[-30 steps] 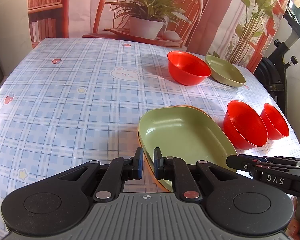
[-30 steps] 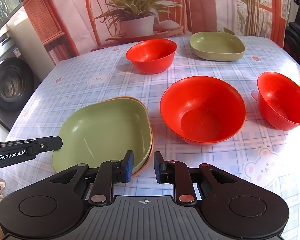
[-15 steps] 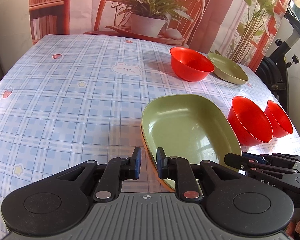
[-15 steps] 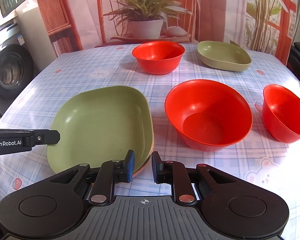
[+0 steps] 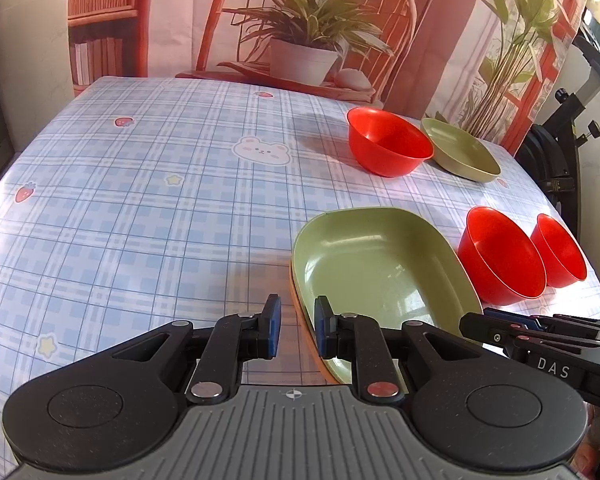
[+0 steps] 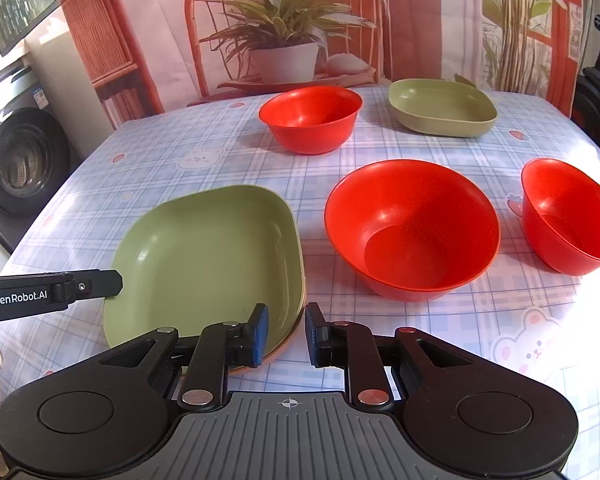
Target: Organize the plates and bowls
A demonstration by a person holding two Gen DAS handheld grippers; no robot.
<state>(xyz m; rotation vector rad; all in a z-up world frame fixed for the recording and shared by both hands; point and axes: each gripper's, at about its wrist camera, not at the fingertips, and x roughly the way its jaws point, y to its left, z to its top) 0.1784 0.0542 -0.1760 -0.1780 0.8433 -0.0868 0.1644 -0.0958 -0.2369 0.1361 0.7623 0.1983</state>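
A green plate (image 5: 376, 268) (image 6: 212, 256) lies stacked on an orange plate (image 5: 304, 320) (image 6: 288, 340) near the table's front edge. My left gripper (image 5: 297, 326) is open, its jaws straddling the stack's left rim without gripping it. My right gripper (image 6: 286, 334) is open at the stack's right rim. A large red bowl (image 6: 412, 228) (image 5: 500, 256) and a small red bowl (image 6: 568, 216) (image 5: 558, 254) stand to the right. Another red bowl (image 6: 310, 118) (image 5: 388, 142) and a second green plate (image 6: 442, 106) (image 5: 460, 150) sit at the back.
The table has a blue checked cloth (image 5: 140, 200). Behind it stand a potted plant (image 5: 304, 48) on a chair and a printed backdrop. A washing machine (image 6: 16, 160) is at the left. Black exercise gear (image 5: 564, 152) stands at the right.
Both grippers have opened slightly wider at the plate stack's rims and drawn back a little. The plates and bowls stay in place.
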